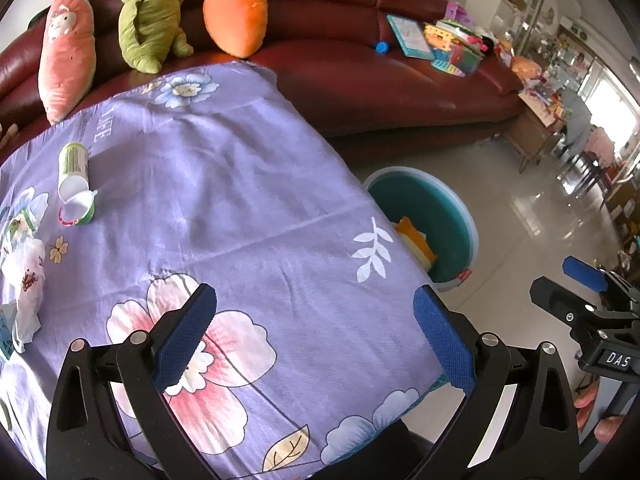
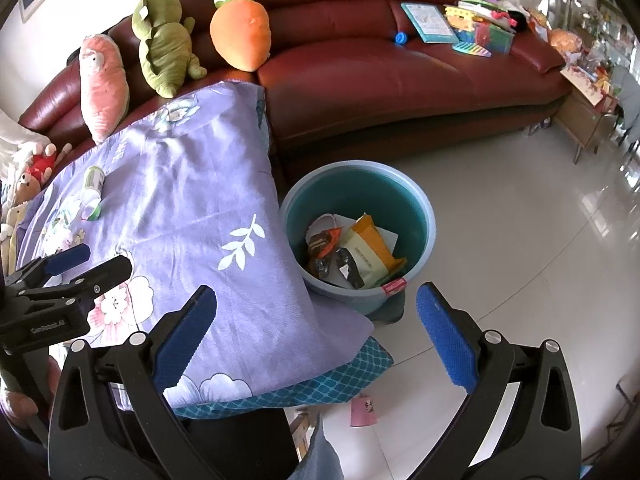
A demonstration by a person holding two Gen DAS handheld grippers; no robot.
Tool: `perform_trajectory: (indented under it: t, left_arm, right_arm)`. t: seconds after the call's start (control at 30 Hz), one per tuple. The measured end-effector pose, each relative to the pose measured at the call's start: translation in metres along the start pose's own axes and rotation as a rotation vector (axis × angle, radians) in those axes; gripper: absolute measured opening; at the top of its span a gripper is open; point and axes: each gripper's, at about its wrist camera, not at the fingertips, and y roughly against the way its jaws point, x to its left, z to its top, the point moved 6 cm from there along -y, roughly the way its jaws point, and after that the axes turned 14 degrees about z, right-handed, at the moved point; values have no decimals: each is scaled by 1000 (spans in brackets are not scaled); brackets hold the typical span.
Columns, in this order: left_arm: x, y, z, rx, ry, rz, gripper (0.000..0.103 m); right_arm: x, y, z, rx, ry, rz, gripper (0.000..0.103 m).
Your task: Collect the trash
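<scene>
Bin (image 2: 358,236) on floor right of table (image 2: 192,184), wrappers (image 2: 352,256) inside, sofa (image 2: 400,76) behind.

wrappers in teal bin (image 2: 424,216), cups (image 1: 74,178) on cloth

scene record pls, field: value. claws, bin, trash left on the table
left claw: open, empty, over the tablecloth
right claw: open, empty, near the table corner
bin: teal bucket on the floor beside the table, wrappers inside
trash on table: two white cups tipped over, crumpled paper at the left edge
sofa: plush toys, books
</scene>
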Motion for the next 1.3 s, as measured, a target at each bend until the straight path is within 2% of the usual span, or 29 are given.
perform_trajectory:
  t: [0.43, 1.3]
  left_arm:
    - [-8, -14, -4, 6, -32, -3, 99]
    - [-18, -32, -6, 21, -73, 43, 99]
  right_arm:
    - [-11, -17, -4, 24, -36, -3, 96]
    - [-31, -34, 0, 55, -80, -11, 96]
